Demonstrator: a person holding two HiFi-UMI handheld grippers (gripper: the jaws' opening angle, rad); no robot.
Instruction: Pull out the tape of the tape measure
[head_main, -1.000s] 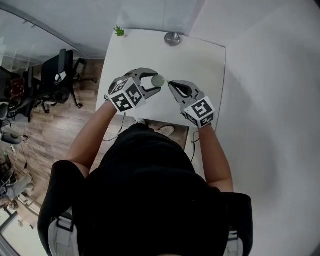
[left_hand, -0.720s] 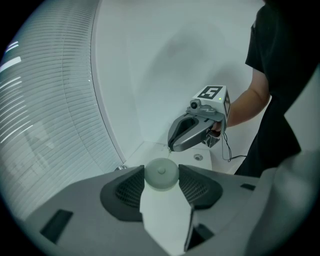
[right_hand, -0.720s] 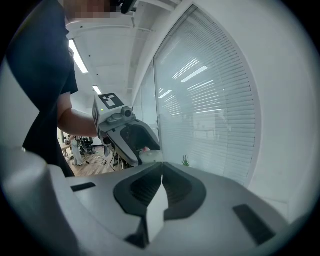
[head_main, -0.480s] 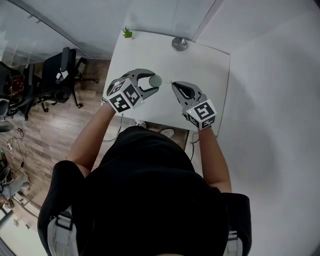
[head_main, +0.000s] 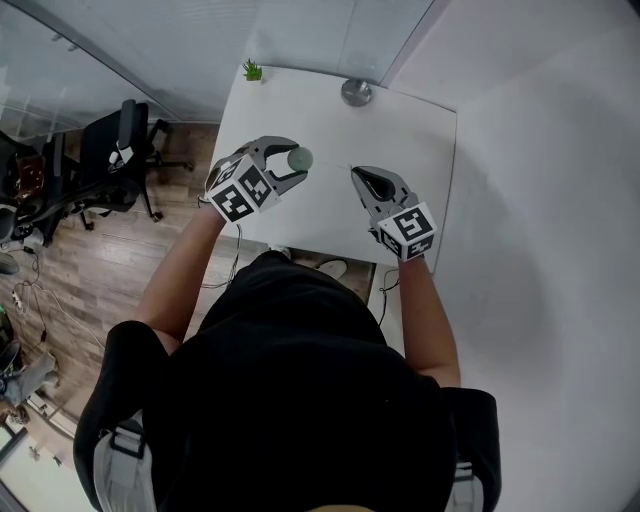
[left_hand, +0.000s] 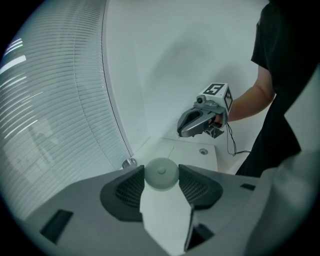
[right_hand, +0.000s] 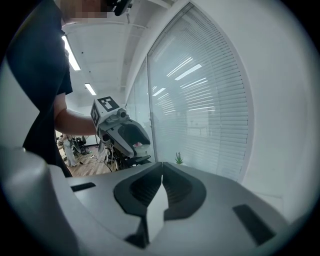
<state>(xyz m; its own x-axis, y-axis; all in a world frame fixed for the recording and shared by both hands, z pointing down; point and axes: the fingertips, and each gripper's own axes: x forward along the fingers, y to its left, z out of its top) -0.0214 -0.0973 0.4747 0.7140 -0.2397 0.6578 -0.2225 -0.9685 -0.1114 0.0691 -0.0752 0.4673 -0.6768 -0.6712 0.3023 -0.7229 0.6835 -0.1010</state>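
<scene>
Tape measure (head_main: 300, 158) in left tongs (head_main: 297, 163) above table (head_main: 405, 130)

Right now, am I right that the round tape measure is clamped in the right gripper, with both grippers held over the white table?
Not quite: the tape measure sits between the jaws of the left gripper, not the right, as the left gripper view shows. The right gripper has its jaws together. Both are indeed over the white table.
</scene>
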